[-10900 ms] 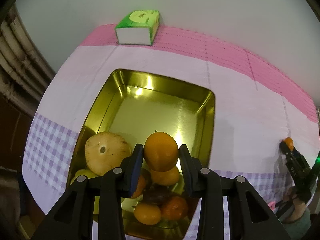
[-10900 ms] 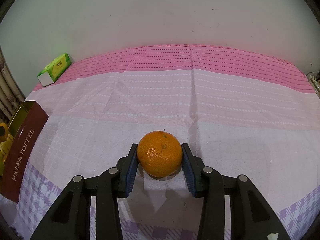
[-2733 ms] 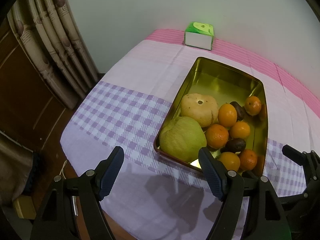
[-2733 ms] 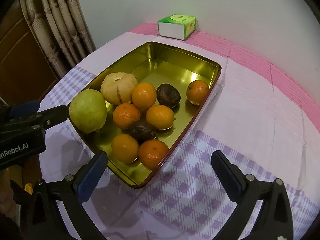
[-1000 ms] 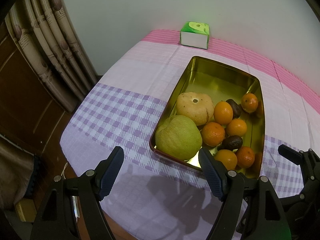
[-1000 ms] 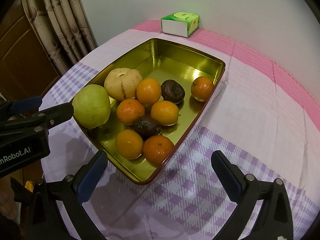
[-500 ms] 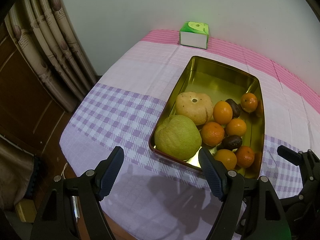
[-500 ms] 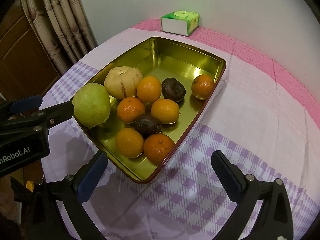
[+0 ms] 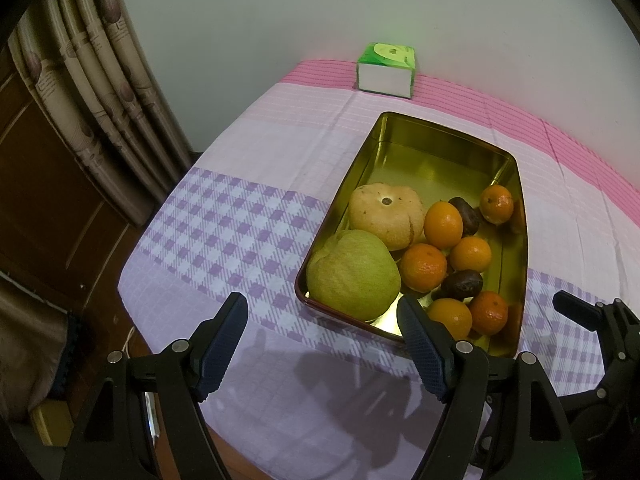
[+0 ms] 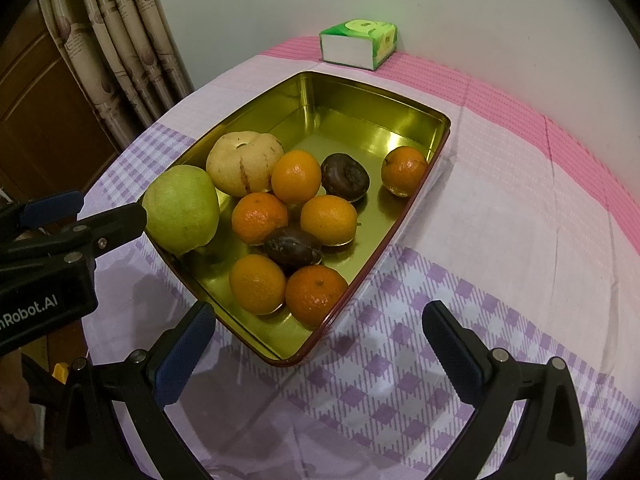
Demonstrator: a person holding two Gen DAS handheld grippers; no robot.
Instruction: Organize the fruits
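Observation:
A gold tin tray [image 9: 440,136] [image 10: 376,100] lies on the tablecloth and holds all the fruit. In it are a big green fruit [image 9: 352,274] [image 10: 182,208], a pale yellow ribbed fruit [image 9: 386,216] [image 10: 244,162], several oranges [image 9: 423,267] [image 10: 328,219] and two dark brown fruits [image 9: 460,284] [image 10: 345,182]. My left gripper [image 9: 322,322] hovers open over the cloth at the tray's near left corner, holding nothing. My right gripper [image 10: 316,330] hangs open above the tray's near right corner, also with nothing between its fingers.
A green and white tissue box [image 9: 386,70] [image 10: 358,44] stands at the far edge by the wall. Curtains [image 9: 100,92] and a wooden panel [image 9: 48,216] are to the left, past the table's edge. Pink and purple checked cloth [image 10: 520,208] stretches to the right of the tray.
Over the last second nothing has visibly moved. Much earlier each gripper was shut on an orange; both are now open with the oranges in the tray.

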